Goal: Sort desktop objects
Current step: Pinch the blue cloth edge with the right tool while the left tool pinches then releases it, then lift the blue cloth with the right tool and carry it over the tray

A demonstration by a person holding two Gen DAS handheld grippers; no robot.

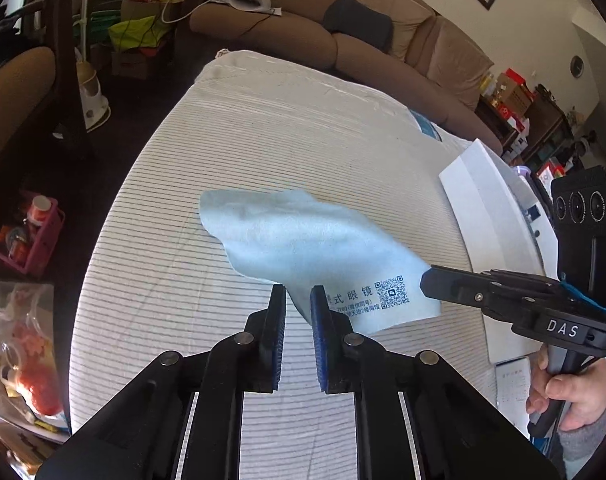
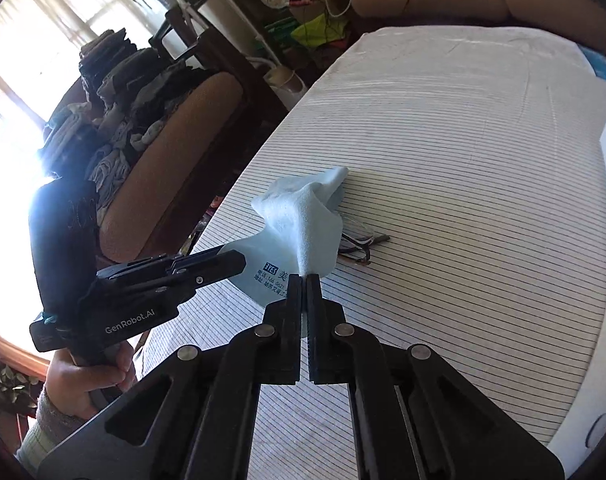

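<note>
A light blue lens cloth [image 1: 303, 236] with dark printed text and a QR code hangs lifted over the striped tablecloth [image 1: 263, 140]. My left gripper [image 1: 297, 292] is shut on its near edge, and the fabric runs in between the two blue pads. My right gripper [image 1: 425, 280] pinches the printed corner from the right. In the right wrist view my right gripper [image 2: 303, 278] is shut tight on the cloth [image 2: 299, 216], while my left gripper [image 2: 241, 262] clamps the other printed corner. A pair of thin-framed glasses [image 2: 359, 248] lies on the table, partly hidden under the raised cloth.
A white box [image 1: 483, 208] stands at the table's right edge, with a printed sheet [image 1: 511, 384] nearer me. A brown sofa [image 1: 383, 40] runs behind the table. A chair piled with clothes [image 2: 123, 128] stands off its left side. A hand [image 1: 571, 400] grips the right tool's handle.
</note>
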